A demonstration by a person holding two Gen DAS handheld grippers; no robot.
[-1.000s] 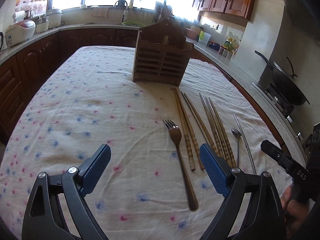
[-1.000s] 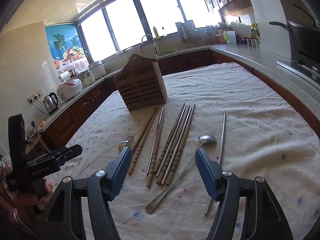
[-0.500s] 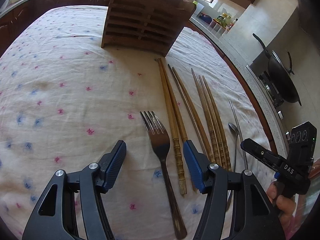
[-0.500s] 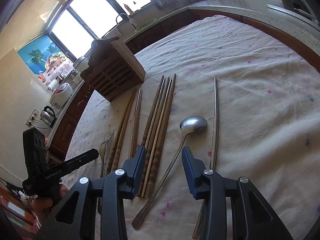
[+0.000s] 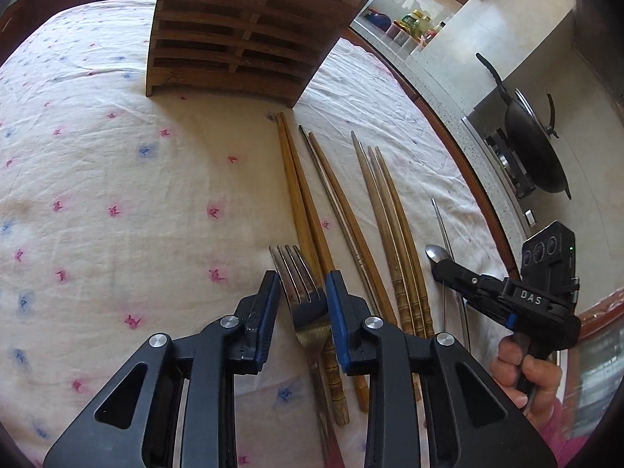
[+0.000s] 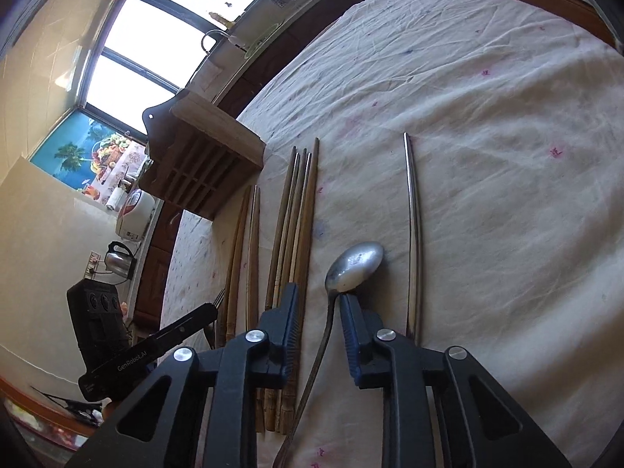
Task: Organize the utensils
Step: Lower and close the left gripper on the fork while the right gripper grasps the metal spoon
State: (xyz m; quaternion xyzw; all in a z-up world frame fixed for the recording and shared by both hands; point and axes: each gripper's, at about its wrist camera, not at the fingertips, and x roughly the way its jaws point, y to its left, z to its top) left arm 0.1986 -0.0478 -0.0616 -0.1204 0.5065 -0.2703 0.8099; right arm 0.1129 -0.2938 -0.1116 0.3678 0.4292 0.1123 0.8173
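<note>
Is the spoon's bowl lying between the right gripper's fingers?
No. The spoon has its bowl ahead of the right gripper; only the thin handle runs back between the fingers.

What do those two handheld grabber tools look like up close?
Each is black plastic with two fingers carrying ribbed blue pads and silver rivets at the joints. Seen from the side, the right gripper has a boxy black head with three round lenses and white "DAS" lettering. The left gripper reads "GenRobot.AI". A pink sleeve shows below one hand.
</note>
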